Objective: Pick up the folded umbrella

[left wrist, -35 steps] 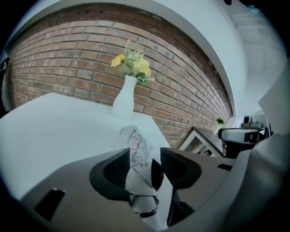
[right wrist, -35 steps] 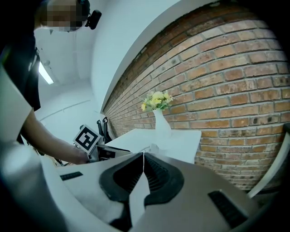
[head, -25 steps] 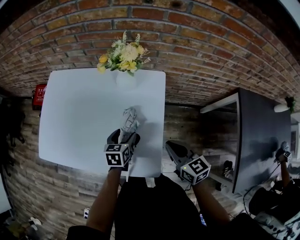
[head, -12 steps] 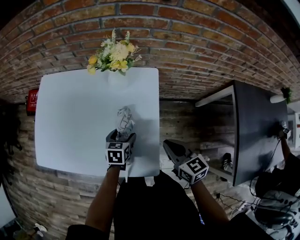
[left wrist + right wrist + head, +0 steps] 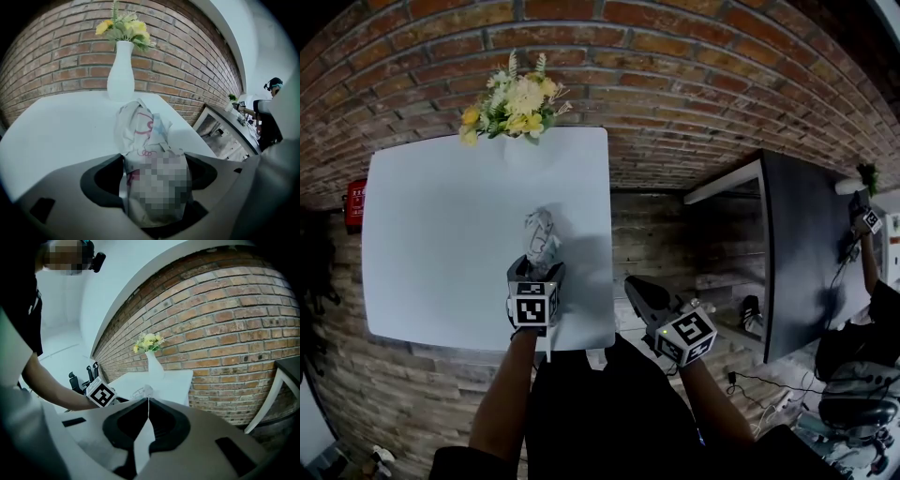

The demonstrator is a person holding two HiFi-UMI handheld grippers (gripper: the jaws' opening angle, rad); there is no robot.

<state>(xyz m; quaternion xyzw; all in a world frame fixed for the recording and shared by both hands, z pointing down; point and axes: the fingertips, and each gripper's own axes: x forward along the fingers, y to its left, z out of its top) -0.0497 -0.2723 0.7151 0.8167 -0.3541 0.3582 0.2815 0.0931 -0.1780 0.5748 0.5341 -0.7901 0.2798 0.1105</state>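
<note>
The left gripper (image 5: 535, 270) has spread its jaws wide and sunk around the near end of the folded umbrella (image 5: 541, 232), which lies toward the table's (image 5: 431, 234) front-right corner. I'd say closing comes next. Past the right edge, the right gripper (image 5: 639, 292) hangs pinched together, empty.

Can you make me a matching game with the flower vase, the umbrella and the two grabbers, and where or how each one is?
1 white vase of yellow flowers
2 folded white printed umbrella
3 left gripper
4 right gripper

A jaws shut, beside the white table
B jaws wide apart
C by the brick wall
D lying between two jaws

Pairs: 1-C, 2-D, 3-B, 4-A.
</note>
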